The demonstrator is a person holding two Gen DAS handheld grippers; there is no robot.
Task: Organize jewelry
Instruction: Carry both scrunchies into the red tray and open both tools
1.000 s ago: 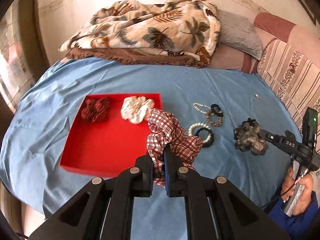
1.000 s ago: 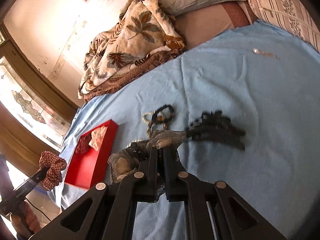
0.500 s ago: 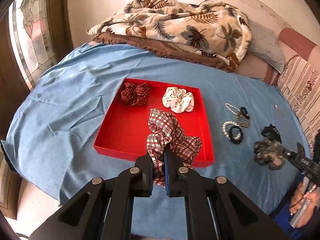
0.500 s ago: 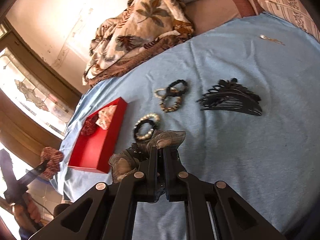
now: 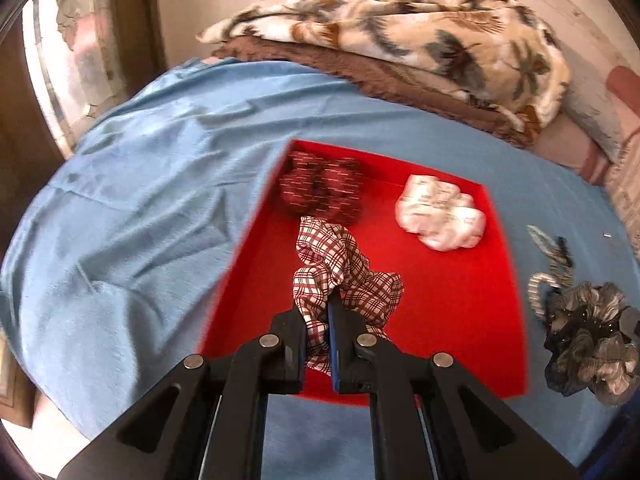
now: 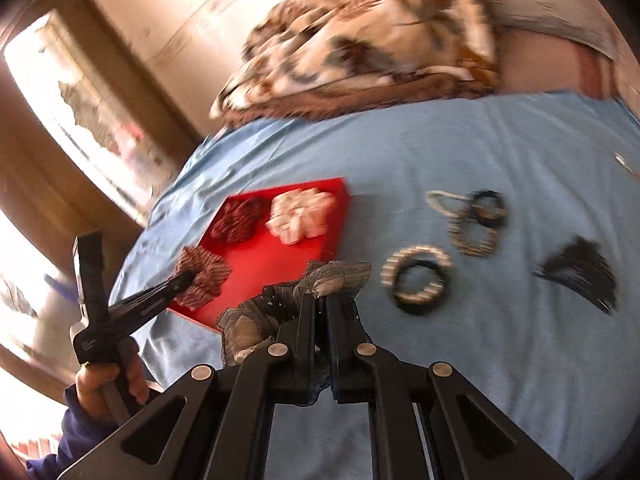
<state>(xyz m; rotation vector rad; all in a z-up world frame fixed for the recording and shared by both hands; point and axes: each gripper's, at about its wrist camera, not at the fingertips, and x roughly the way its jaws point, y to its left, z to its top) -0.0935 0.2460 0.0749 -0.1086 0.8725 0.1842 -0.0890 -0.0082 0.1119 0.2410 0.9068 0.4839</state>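
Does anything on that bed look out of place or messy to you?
Mostly tidy. Two scrunchies lie in the red tray, but the bracelets and a black comb lie loose on the blue sheet outside it.

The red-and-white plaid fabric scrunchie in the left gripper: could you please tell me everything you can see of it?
The red-and-white plaid fabric scrunchie is a soft, gathered ring of checked cloth, crumpled into ruffles. The black left gripper is shut on its lower edge, so it stands bunched above the fingertips. It is held over the near half of the shallow red tray; whether it touches the tray floor cannot be told. The right wrist view shows it clamped likewise.
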